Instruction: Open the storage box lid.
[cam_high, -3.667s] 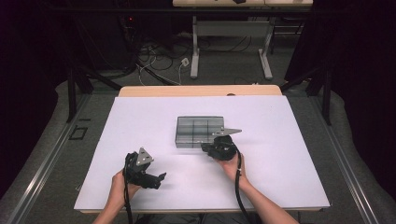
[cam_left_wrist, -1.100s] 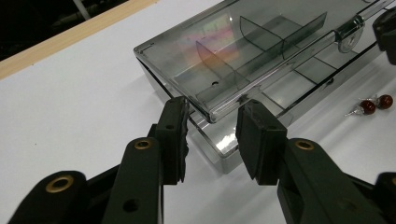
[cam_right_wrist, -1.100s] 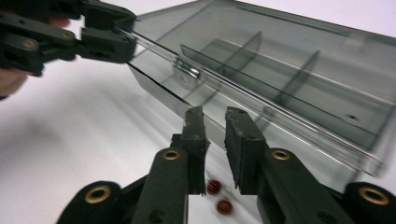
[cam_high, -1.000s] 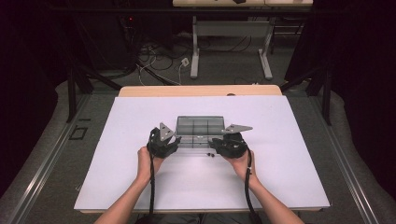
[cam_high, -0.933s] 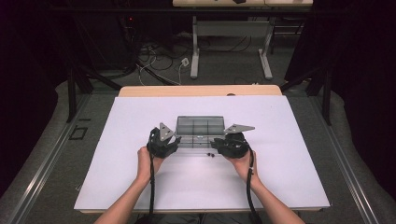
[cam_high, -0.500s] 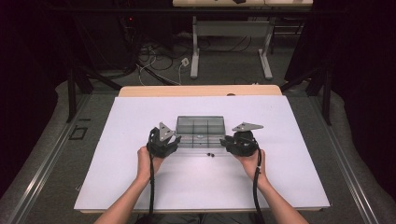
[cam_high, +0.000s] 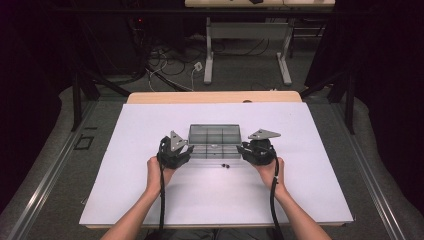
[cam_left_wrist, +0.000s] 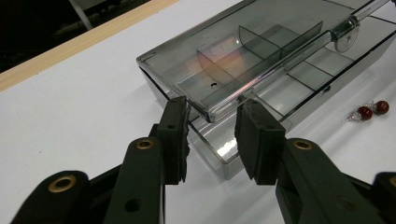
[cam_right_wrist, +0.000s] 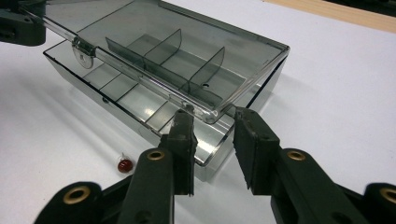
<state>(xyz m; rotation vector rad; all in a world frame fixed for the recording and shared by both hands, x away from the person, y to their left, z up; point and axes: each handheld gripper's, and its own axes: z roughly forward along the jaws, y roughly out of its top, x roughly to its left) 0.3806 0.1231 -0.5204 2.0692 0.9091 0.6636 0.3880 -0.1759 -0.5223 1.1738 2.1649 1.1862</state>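
The work in hand looks like opening the box, and it seems barely begun: in both gripper views the lid is lifted only a crack above the tray, its front edge hanging just over the front wall. Swinging the lid fully back is still left, and, as a guess, so is putting the beads into a compartment.

Nearest the person in the high view, the two small red beads lie loose on the white tabletop, just at 6 o'clock of the box and between the two hands. The left gripper sits at the box's 8 o'clock corner, the right gripper at its 4 o'clock corner.

In the left gripper view the fingers stand partly apart, with the lid's corner between them at their tips; whether the pads press on it cannot be told. The same holds in the right gripper view: its fingers bracket the lid's other front corner (a visible gap remains on one side), and their jaws have just been opening a little with the corner between them.

The box lies flat, mid-tabletop, its compartments apparently empty.
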